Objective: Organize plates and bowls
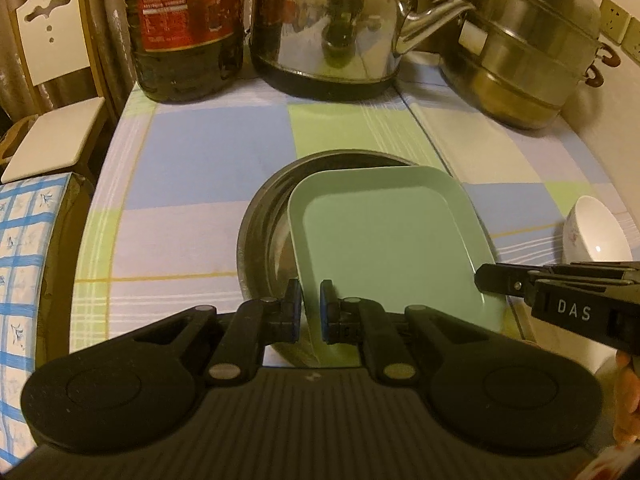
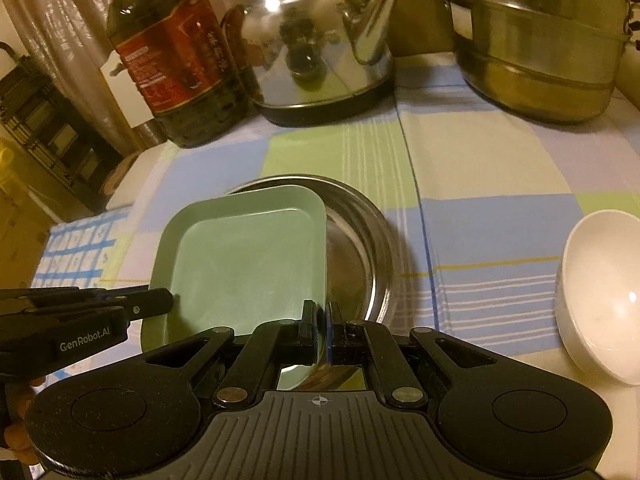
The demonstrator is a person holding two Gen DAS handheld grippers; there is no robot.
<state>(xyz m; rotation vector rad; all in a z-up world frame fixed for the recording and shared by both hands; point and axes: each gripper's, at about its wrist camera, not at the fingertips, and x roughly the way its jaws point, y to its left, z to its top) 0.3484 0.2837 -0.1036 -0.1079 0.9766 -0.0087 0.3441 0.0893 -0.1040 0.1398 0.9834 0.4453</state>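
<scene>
A pale green square plate point(image 1: 388, 240) point(image 2: 244, 256) sits over a round steel plate point(image 1: 264, 216) point(image 2: 356, 240) on the checked tablecloth. Whether it rests in the steel plate or hangs just above it I cannot tell. My left gripper point(image 1: 310, 308) is shut on the green plate's near left rim. My right gripper point(image 2: 321, 320) is shut on its near right rim. Each gripper shows in the other's view, the right gripper point(image 1: 486, 282) and the left gripper point(image 2: 164, 302). A white bowl point(image 1: 596, 236) point(image 2: 600, 292) stands to the right.
Along the back of the table stand an oil bottle point(image 1: 188, 28), a steel kettle point(image 1: 328, 28) and a stacked steamer pot point(image 1: 528, 52). A white chair point(image 1: 52, 80) is beyond the table's left edge. The table edge runs close on the left.
</scene>
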